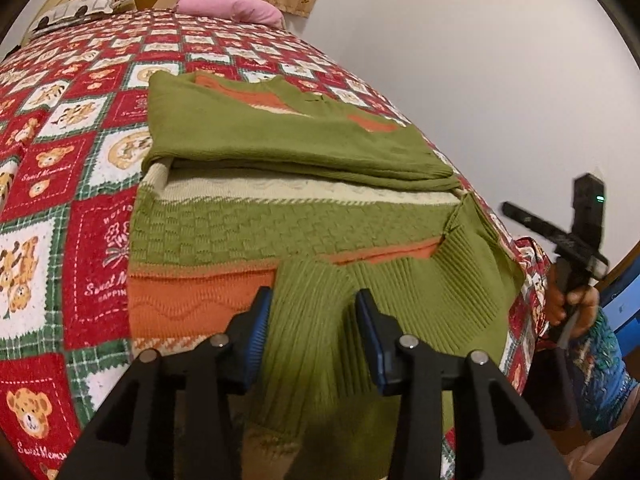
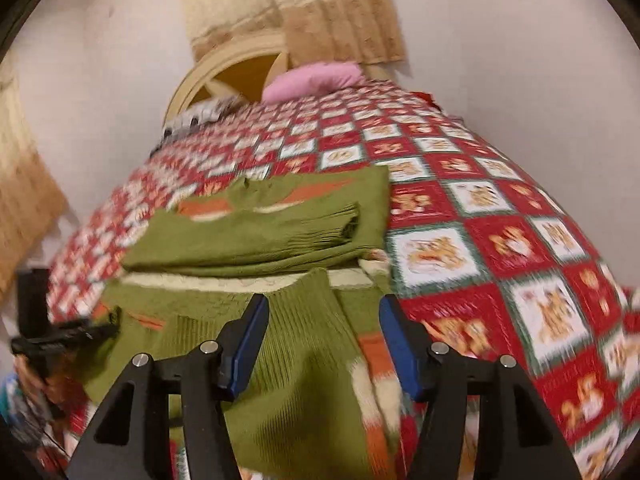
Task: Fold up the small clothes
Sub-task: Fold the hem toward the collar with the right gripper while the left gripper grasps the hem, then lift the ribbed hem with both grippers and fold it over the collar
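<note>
A green knitted sweater (image 1: 288,216) with orange and cream bands lies on a bed covered by a red, white and green checked bedspread (image 1: 72,128) printed with teddy bears. The sweater's far part is folded over on itself, so that a smooth green layer rests on top of the cream band; in the right wrist view a ribbed cuff (image 2: 348,224) lies across that folded layer. The near ribbed hem hangs toward the bed's edge. The left gripper (image 1: 314,320) hovers at this hem with its blue-padded jaws apart, ribbed green fabric lying between them; whether the pads touch the knit cannot be told. The right gripper (image 2: 324,332), likewise with jaws apart, sits over the same ribbed green fabric, with an orange and cream strip just beside its right pad. In the left wrist view the right gripper appears at the bed's right edge, held in a hand (image 1: 576,300). A pink pillow (image 1: 228,6) rests at the head of the bed, near a cream headboard (image 2: 224,68) and beige curtains (image 2: 288,4).
</note>
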